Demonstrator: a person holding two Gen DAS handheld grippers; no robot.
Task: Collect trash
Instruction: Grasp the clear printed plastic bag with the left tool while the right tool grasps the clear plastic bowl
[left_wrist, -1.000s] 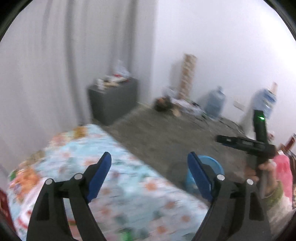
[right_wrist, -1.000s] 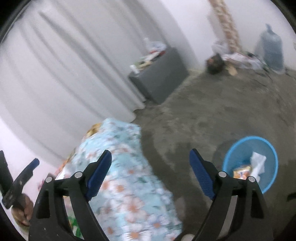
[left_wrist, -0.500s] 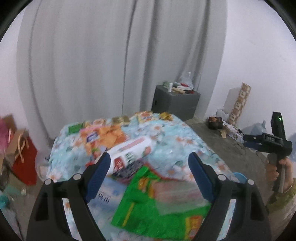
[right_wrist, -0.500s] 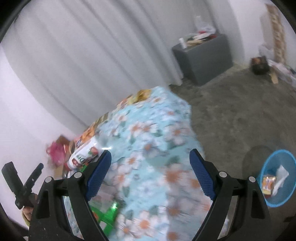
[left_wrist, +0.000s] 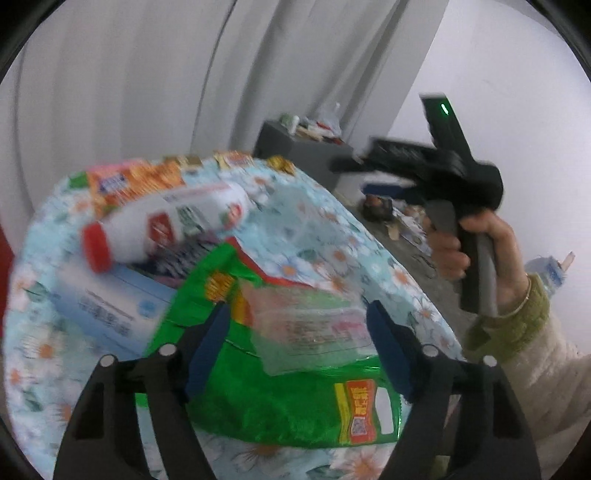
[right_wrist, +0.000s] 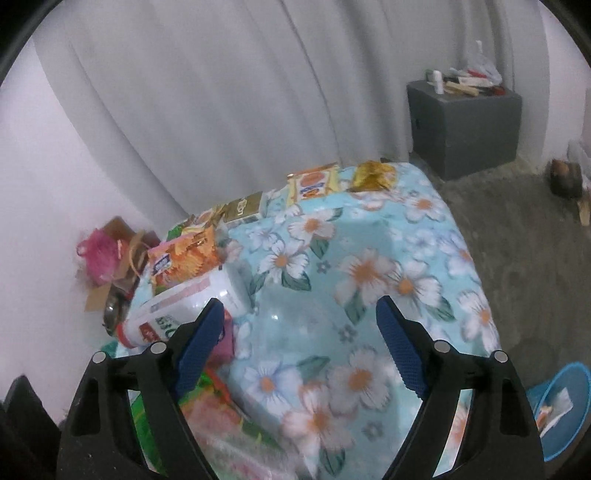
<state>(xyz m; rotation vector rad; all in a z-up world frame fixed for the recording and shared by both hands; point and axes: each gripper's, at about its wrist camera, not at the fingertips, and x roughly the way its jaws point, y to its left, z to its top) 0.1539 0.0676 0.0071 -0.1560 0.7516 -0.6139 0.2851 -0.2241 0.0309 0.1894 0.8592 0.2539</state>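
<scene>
Right wrist view alone shows the blue bin (right_wrist: 569, 402) on the floor; left wrist view shows a green bag (left_wrist: 295, 391). Both tongs, left (left_wrist: 299, 350) and right (right_wrist: 301, 350), are released, holding nothing.

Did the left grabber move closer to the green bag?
Yes. The left gripper swung from the floor toward the flowery table; the green bag now lies between its open jaws.

Pale grey curtains (right_wrist: 221, 92) ahead of me, grey cabinet (right_wrist: 465, 125) by the white wall (left_wrist: 498, 92), bare concrete floor (right_wrist: 524, 236), flat, soft light.
</scene>
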